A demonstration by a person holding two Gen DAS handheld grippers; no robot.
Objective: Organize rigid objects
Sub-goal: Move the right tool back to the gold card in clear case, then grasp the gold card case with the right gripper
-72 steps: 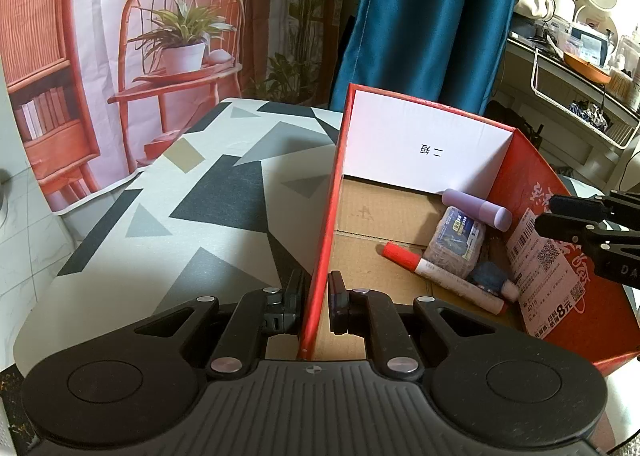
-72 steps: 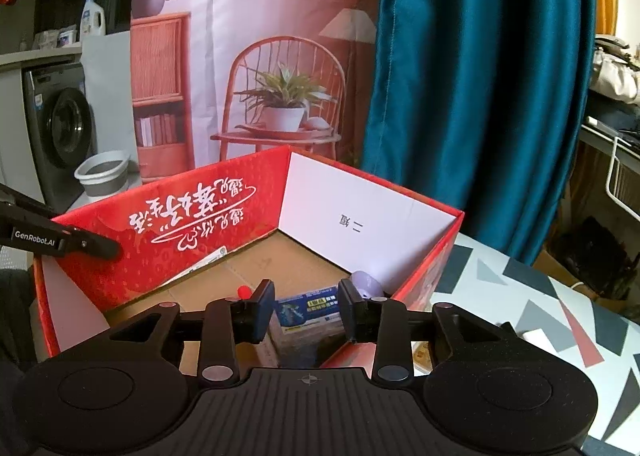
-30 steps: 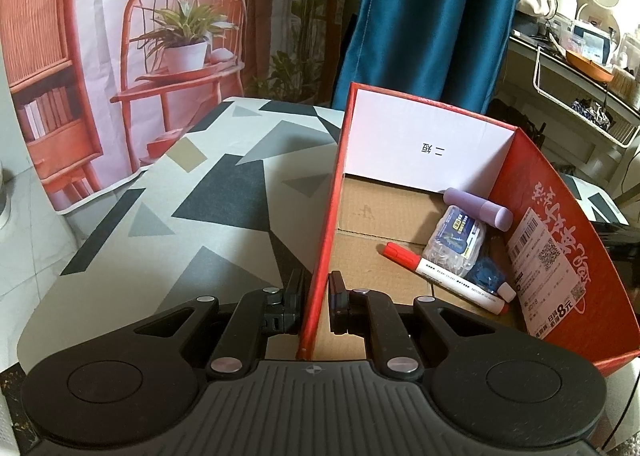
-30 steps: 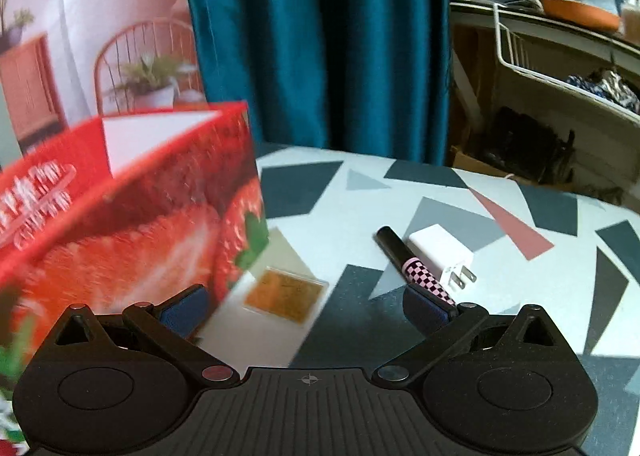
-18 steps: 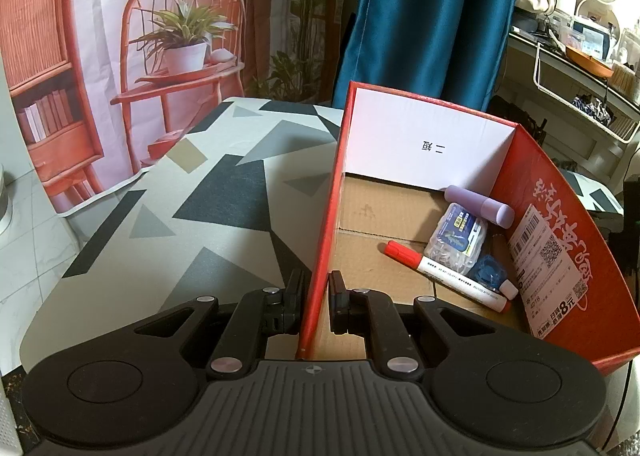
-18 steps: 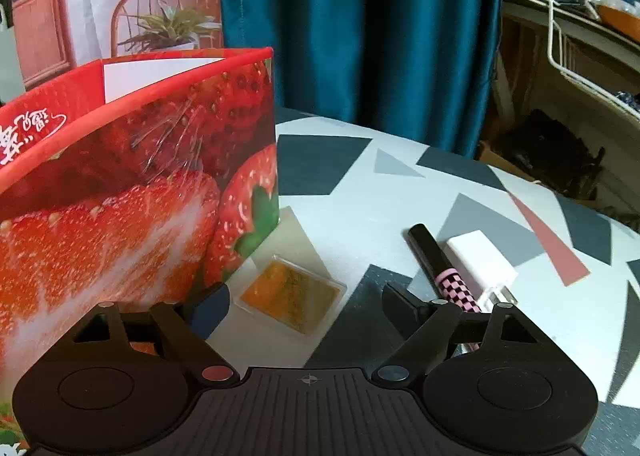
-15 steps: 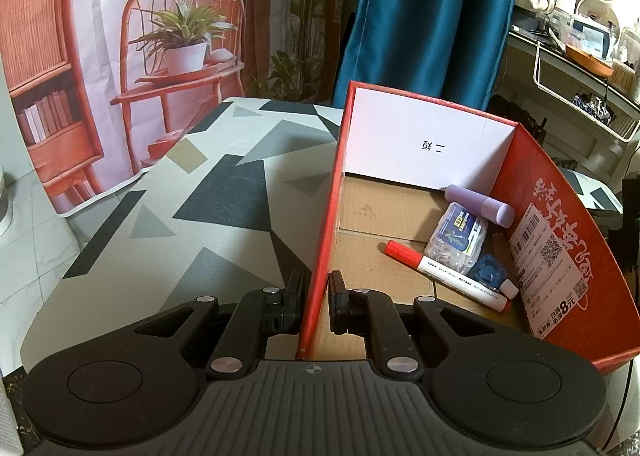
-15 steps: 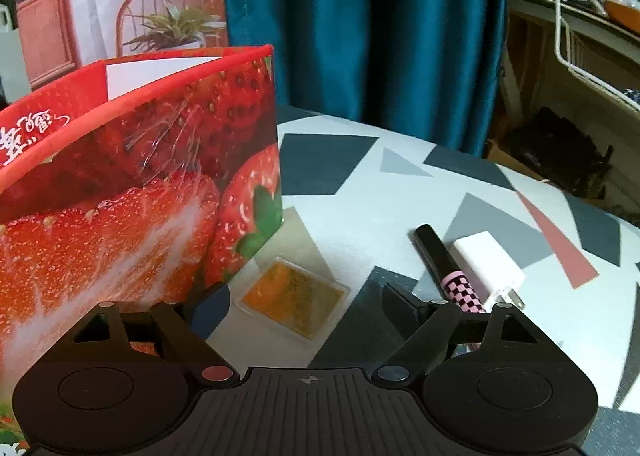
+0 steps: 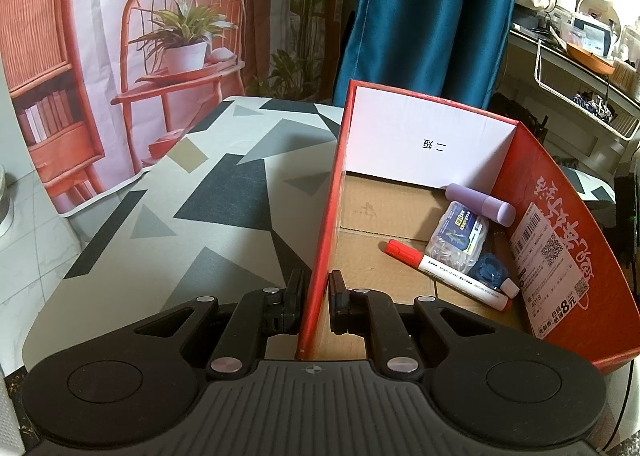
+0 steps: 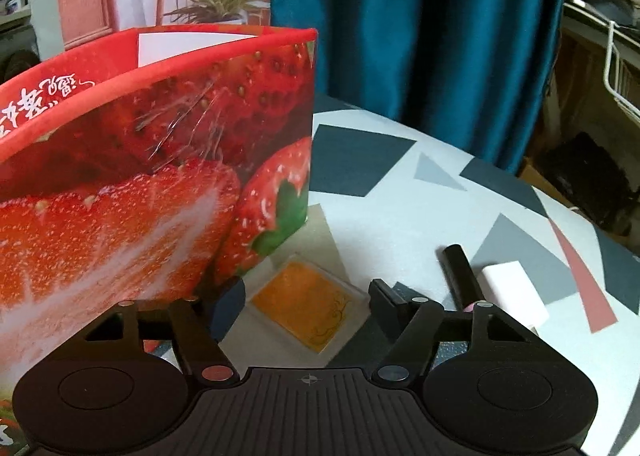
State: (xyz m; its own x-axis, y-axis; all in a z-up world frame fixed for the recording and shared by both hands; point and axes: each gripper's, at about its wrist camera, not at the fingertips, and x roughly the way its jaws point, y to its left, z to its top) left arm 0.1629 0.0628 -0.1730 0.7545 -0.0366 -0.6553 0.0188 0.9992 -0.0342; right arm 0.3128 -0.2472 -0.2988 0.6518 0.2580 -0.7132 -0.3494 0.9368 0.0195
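Red box fills centre-right; your left gripper pinches its near wall, so hold steady. Right gripper, jaws wide, straddles the orange packet at lower centre: descend square, close on its edges.

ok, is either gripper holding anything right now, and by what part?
Left gripper is shut on the box, pinching the top edge of its near side wall. Right gripper holds nothing, jaws open over the orange case.
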